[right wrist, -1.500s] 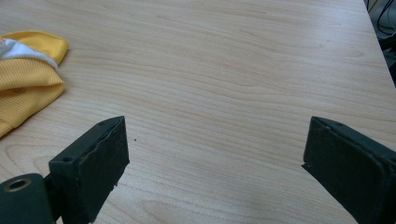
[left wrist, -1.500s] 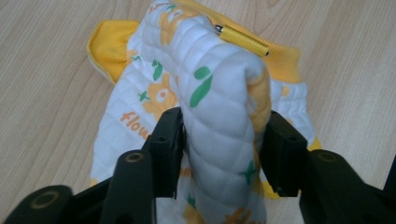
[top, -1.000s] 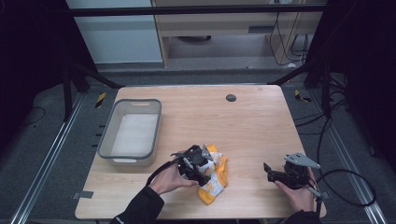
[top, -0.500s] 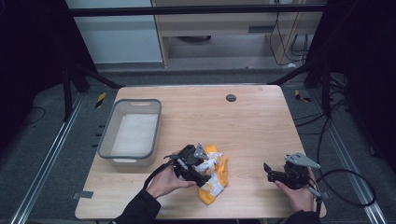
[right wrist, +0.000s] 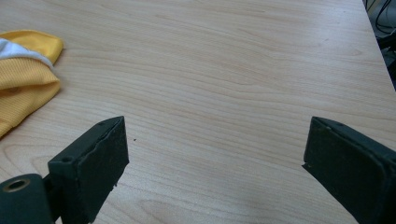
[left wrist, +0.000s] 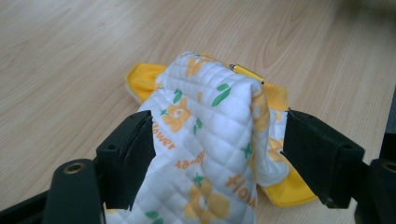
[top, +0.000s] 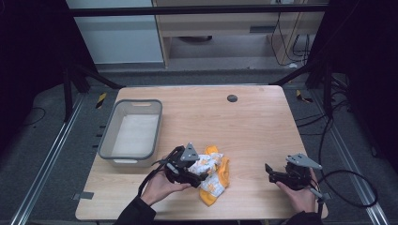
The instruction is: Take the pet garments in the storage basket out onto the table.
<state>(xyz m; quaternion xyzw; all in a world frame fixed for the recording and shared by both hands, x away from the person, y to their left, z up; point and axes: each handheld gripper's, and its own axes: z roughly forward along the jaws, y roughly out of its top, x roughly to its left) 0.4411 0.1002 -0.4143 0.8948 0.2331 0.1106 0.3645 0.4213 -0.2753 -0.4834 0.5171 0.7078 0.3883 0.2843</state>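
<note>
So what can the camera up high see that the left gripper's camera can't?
The high view alone takes in the grey plastic bin, the right gripper apart at the table's other side, and the person's hands. The left gripper view alone makes out the quilted flower print, the word "flower" and a small metal zipper pull. Both share the yellow and white quilted cloth and the wooden table.
</note>
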